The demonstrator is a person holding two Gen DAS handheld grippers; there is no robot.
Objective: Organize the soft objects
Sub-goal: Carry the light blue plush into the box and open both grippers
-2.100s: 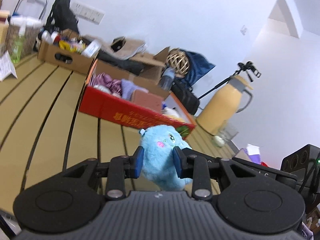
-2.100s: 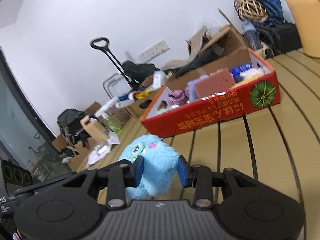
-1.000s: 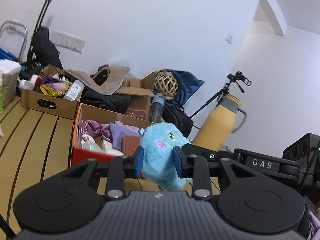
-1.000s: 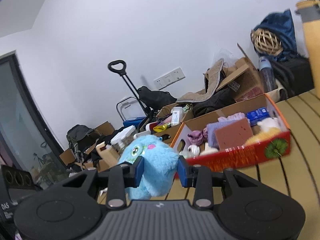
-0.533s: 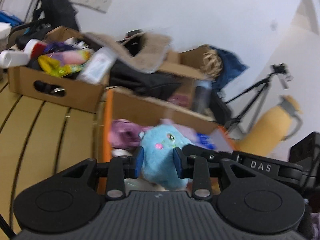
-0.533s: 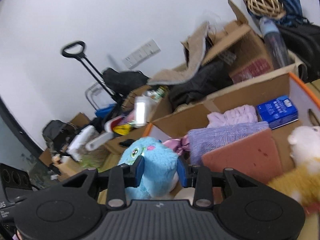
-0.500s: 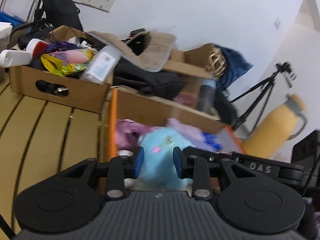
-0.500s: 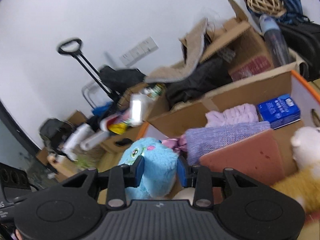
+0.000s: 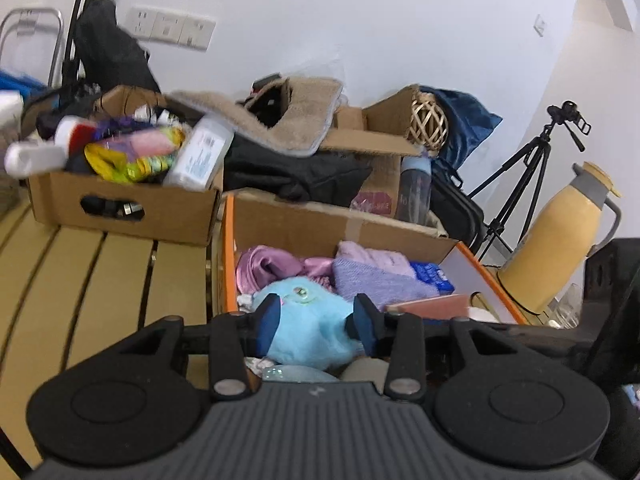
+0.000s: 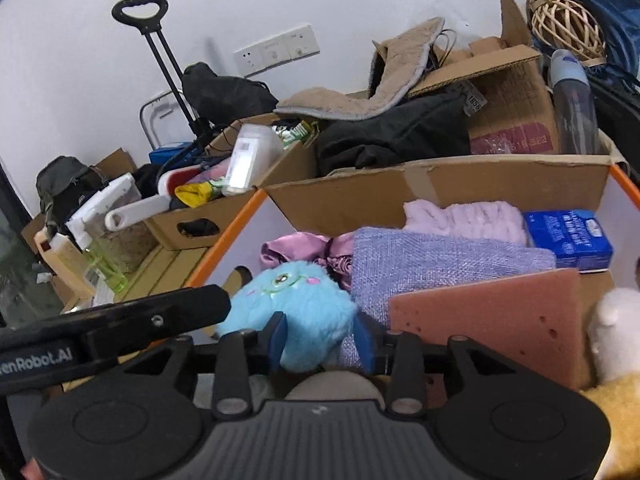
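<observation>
A fluffy blue plush toy (image 9: 312,328) (image 10: 304,304) lies face up, low inside the orange-rimmed cardboard box (image 9: 224,248) (image 10: 224,240). My left gripper (image 9: 316,320) and right gripper (image 10: 320,336) both have it between their blue pads. Both sets of jaws are opening, and the fur still fills each gap and touches the pads. In the right wrist view, one black finger of the left gripper (image 10: 120,328) reaches in from the left. Around the toy lie a purple satin cloth (image 10: 296,248), a lavender towel (image 10: 440,264), a pink sponge (image 10: 488,320) and a blue pack (image 10: 568,236).
A white plush (image 10: 616,332) and a yellow one (image 10: 616,420) sit at the box's right end. A brown box of bottles and packets (image 9: 120,208) stands left on the slatted wooden table (image 9: 100,280). A yellow thermos (image 9: 560,236) and a tripod (image 9: 520,192) are right; more cartons are behind.
Both grippers carried the blue toy from above the table over and down into the orange-rimmed box. The toy now sits lower and tipped face up, and the pads stand a little wider.
</observation>
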